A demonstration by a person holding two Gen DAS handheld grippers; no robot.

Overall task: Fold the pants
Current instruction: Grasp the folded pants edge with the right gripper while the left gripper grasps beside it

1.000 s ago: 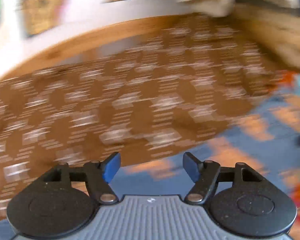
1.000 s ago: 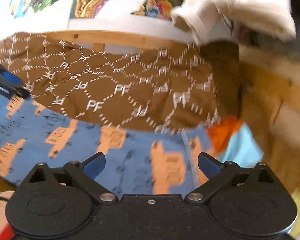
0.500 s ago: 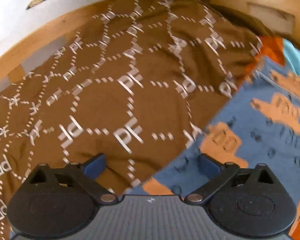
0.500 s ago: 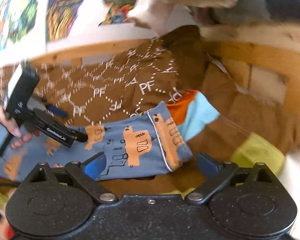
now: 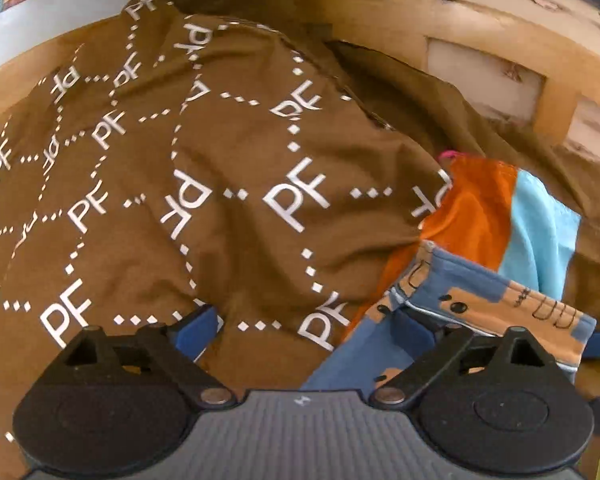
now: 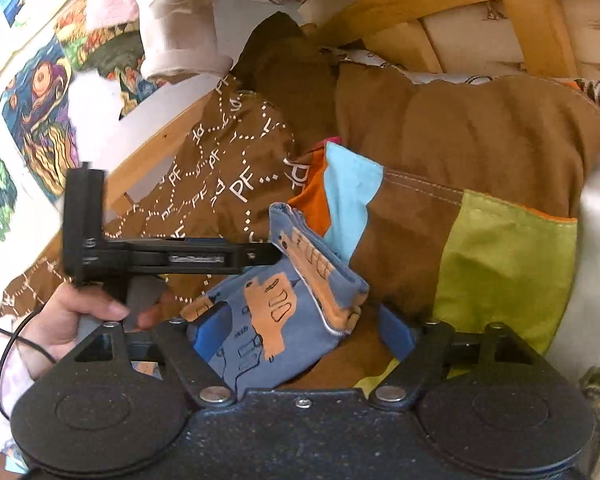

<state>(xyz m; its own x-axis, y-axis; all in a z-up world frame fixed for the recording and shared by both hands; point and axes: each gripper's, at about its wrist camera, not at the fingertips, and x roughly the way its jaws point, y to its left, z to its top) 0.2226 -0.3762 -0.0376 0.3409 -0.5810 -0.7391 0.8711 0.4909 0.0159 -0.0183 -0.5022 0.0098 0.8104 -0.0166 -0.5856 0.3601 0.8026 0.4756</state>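
A: What lies around the pants [image 6: 272,320] right now?

B: They are the blue pair with orange trucks, bunched on a brown blanket with white "PF" lettering [image 5: 204,184]. At two o'clock from them in the right wrist view sits a patchwork cloth [image 6: 500,256] of brown, green, orange and light blue. A wooden frame [image 5: 480,20] curves behind everything, and pale garments [image 6: 172,32] hang at twelve o'clock.

A: And the claws?

B: The left claw [image 5: 306,326] is spread wide over the blanket, its right finger lying on the pants' blue fabric just under the waistband edge, nothing pinched. In the right wrist view that same tool reaches in from nine o'clock, held by a hand [image 6: 76,320], its tip meeting the folded waistband. The right claw [image 6: 304,330] has its jaws closing, with the bunched pants lying between the fingers; the pads do not press on the fabric.

A: Anything in the way?

B: The left tool's bar crosses in front of the blanket, and the raised waistband hides part of the patchwork.

A: What differs from a second ago?

B: Then the pants lay flat and long across the right view; now they are doubled into a short bundle. The left claw has travelled from the blanket's edge to the waistband and spread wider
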